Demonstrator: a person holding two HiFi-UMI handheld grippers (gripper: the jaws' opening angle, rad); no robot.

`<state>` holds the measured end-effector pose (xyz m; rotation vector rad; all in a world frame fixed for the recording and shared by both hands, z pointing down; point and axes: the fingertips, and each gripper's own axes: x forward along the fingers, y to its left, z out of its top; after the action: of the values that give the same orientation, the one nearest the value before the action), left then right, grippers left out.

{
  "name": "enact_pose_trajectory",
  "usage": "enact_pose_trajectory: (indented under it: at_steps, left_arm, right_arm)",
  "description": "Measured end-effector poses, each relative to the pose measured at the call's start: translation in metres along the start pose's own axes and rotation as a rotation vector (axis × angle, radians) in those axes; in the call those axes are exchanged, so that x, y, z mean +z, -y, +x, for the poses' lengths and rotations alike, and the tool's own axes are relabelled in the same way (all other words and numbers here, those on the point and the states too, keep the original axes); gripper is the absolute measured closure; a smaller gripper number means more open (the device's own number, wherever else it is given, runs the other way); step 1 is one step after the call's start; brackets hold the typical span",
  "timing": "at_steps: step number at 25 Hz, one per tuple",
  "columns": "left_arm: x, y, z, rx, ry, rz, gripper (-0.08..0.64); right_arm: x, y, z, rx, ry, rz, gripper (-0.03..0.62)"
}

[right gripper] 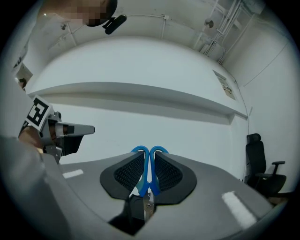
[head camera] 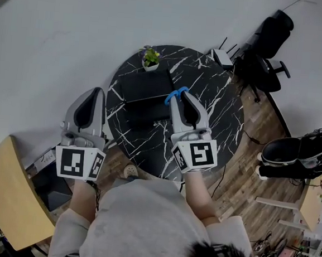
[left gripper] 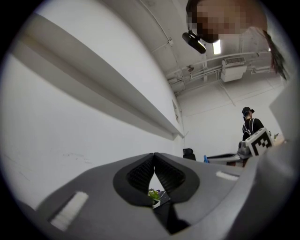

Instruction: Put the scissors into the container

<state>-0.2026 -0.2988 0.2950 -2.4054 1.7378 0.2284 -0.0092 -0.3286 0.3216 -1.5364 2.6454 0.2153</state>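
Observation:
Blue-handled scissors point(head camera: 175, 94) are clamped between the jaws of my right gripper point(head camera: 181, 98), above the round black marble table point(head camera: 218, 113). In the right gripper view the two blue handle loops point(right gripper: 149, 154) stick up past the pads and the metal blades hang below. A black container point(head camera: 147, 99) lies on the table just left of the scissors. My left gripper point(head camera: 92, 99) hangs off the table's left edge, jaws closed tip to tip with nothing between them; its pads point(left gripper: 154, 177) meet at the top.
A small potted plant point(head camera: 150, 57) stands at the table's far edge. A black office chair point(head camera: 265, 56) and a router point(head camera: 222, 56) sit at the back right. A wooden chair point(head camera: 9, 196) is at the lower left. Another person point(left gripper: 248, 123) stands far off.

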Motion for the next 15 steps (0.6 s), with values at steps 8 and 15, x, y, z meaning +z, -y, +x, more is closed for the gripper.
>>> enact_pose_trajectory:
  at_steps: [8, 15]
  left_arm:
    - [-0.025, -0.026, 0.013, -0.002, -0.037, -0.021, 0.5]
    - [-0.044, -0.046, 0.017, 0.016, -0.073, -0.041, 0.5]
  right_arm:
    - [-0.071, -0.026, 0.028, 0.126, -0.186, -0.183, 0.52]
    - [-0.134, -0.055, 0.043, 0.299, -0.321, -0.371, 0.52]
